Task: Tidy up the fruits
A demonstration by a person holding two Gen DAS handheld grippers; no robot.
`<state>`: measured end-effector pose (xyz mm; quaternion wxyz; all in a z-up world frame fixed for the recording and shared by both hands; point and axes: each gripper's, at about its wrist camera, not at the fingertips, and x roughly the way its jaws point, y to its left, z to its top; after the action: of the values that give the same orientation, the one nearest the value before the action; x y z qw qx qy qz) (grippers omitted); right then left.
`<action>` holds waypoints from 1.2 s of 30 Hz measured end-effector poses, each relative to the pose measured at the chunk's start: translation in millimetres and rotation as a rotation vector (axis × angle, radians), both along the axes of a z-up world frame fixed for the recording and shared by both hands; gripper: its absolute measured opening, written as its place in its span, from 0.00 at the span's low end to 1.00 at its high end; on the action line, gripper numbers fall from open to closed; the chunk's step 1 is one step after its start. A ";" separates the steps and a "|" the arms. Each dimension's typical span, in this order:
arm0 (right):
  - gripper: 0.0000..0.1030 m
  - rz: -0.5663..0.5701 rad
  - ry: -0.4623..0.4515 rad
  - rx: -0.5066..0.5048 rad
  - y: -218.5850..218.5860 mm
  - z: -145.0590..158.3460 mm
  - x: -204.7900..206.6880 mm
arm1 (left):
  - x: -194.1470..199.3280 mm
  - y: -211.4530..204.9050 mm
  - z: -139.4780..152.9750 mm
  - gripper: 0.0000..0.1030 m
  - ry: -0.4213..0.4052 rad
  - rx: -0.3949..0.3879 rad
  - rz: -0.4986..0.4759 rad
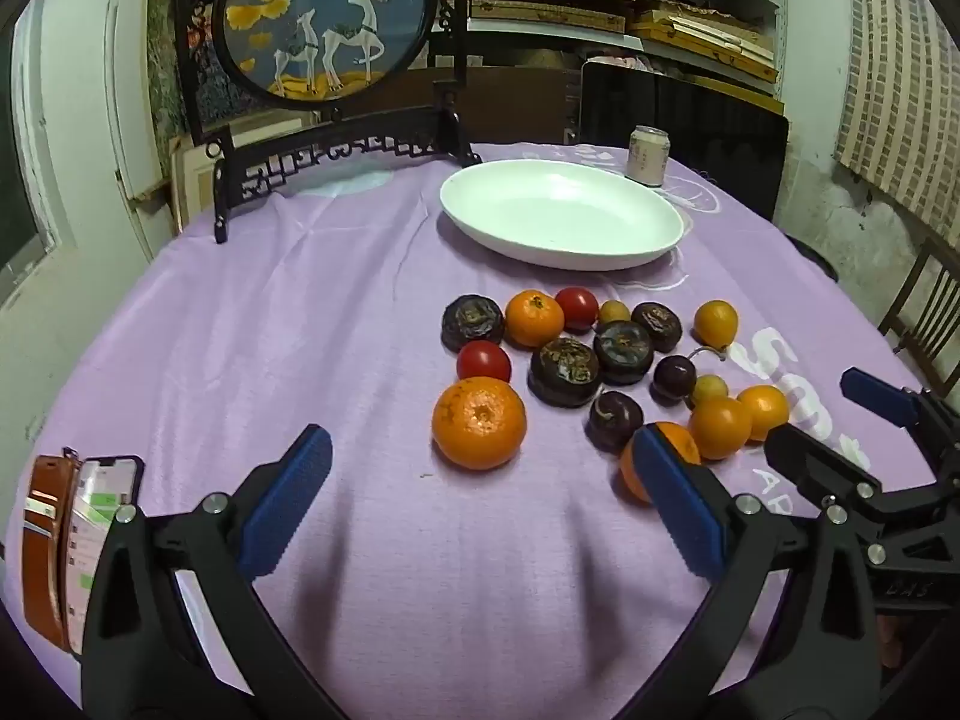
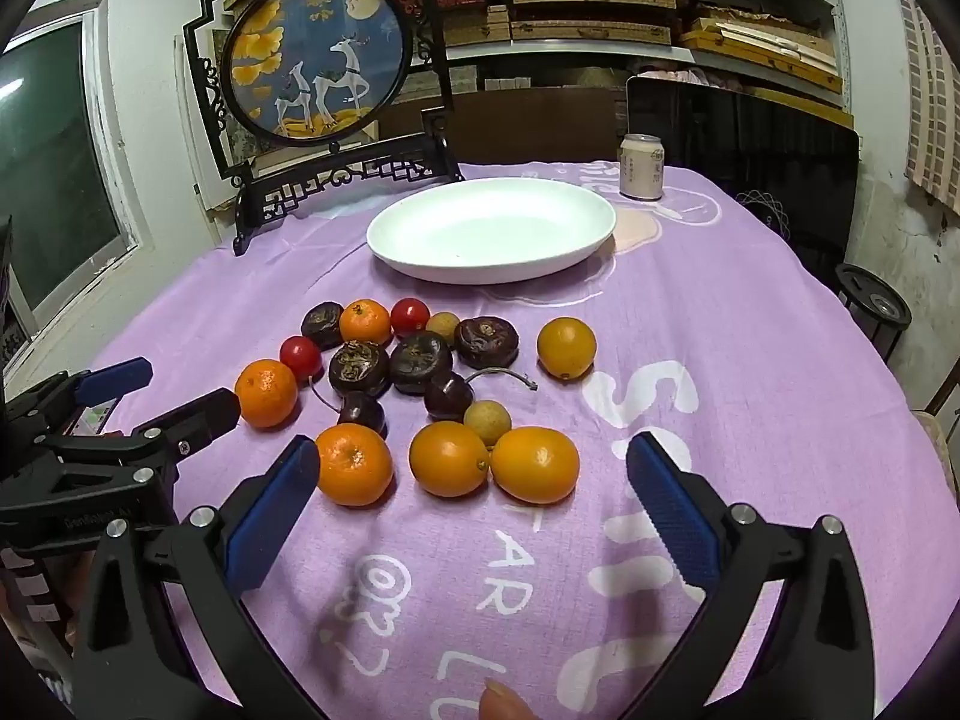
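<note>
Several fruits lie loose on the purple cloth: mandarins (image 1: 479, 423) (image 2: 354, 464), kumquats (image 2: 535, 464), red cherry tomatoes (image 1: 483, 361) (image 2: 300, 355), dark water chestnuts (image 1: 564, 371) (image 2: 420, 361), dark cherries (image 2: 448, 396) and small longans (image 2: 487, 422). An empty white oval plate (image 1: 561, 213) (image 2: 491, 229) sits beyond them. My left gripper (image 1: 477, 465) is open, low over the cloth in front of the big mandarin, holding nothing. My right gripper (image 2: 474, 462) is open too, its blue pads (image 2: 672, 510) spread either side of the nearest row of orange fruit, touching none.
A framed round deer picture (image 1: 327, 18) on a black stand occupies the table's back left. A drink can (image 1: 648, 155) stands behind the plate. A phone in a brown case (image 1: 78, 540) lies at the near left. Chairs flank the right side; a fingertip (image 2: 504, 705) shows at the bottom edge.
</note>
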<state>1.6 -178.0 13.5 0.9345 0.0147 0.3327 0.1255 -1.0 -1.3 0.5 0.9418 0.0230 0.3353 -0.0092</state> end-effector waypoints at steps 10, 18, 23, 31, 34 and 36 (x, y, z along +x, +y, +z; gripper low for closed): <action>0.99 0.000 0.007 0.006 -0.4 -0.6 0.4 | 2.9 3.1 -4.6 0.98 0.014 -0.031 0.021; 0.99 -0.001 0.008 0.007 -0.4 -0.8 0.5 | 3.2 7.8 -1.2 0.98 0.021 -0.030 0.018; 0.99 0.000 0.007 0.008 -0.3 -0.4 0.3 | 2.1 6.0 -2.5 0.98 0.021 -0.012 0.017; 0.99 0.000 0.006 0.009 -0.1 0.5 -0.4 | 2.1 5.2 -4.0 0.98 0.026 -0.007 0.021; 0.99 0.000 0.006 0.009 -2.4 0.7 -1.9 | 2.1 5.6 -4.1 0.98 0.023 -0.008 0.023; 0.99 -0.001 0.006 0.009 -3.9 0.8 -2.9 | 2.2 5.5 -4.1 0.98 0.023 -0.008 0.023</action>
<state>-1.3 -182.0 14.4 0.9335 0.0195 0.3350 0.1265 1.2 4.3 -3.6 0.9380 0.0154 0.3464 0.0001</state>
